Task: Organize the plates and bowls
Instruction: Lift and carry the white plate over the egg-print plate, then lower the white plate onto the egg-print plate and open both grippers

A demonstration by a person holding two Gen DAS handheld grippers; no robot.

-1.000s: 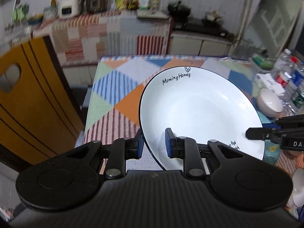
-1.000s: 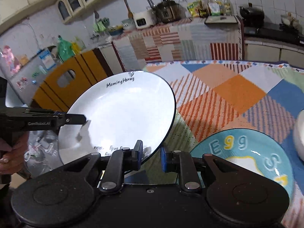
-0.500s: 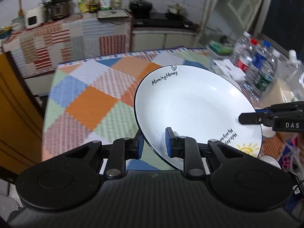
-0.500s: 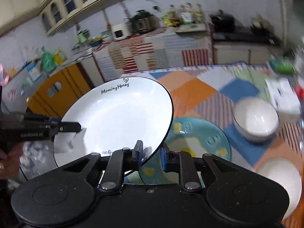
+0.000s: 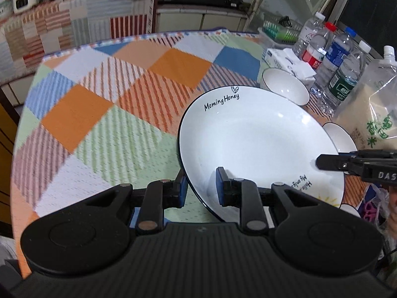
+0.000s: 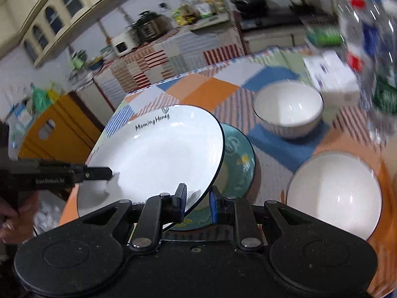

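Note:
A white plate (image 5: pixel 255 144) with a dark rim and "Morning Honey" lettering hangs tilted over the table, held from both sides. My left gripper (image 5: pixel 201 188) is shut on its near left rim, one pad under the plate and one inside it. My right gripper (image 6: pixel 197 200) is shut on the opposite rim, and it also shows at the right edge of the left wrist view as the right gripper (image 5: pixel 321 162). In the right wrist view the white plate (image 6: pixel 158 154) partly covers a teal plate (image 6: pixel 239 164) lying on the cloth below. Two white bowls (image 6: pixel 289 109) (image 6: pixel 335 193) stand to the right.
The table (image 5: pixel 99 114) wears a checked cloth in orange, blue and green. Water bottles (image 5: pixel 332 57), a tissue box (image 5: pixel 285 59) and a clear refill pouch (image 5: pixel 374 114) crowd its right side behind the bowls. A yellow chair (image 6: pixel 57 129) stands off the left edge.
Both grippers have carried the white plate to the right across the table. It now hangs over the teal plate, and the bowls and bottles have come closer.

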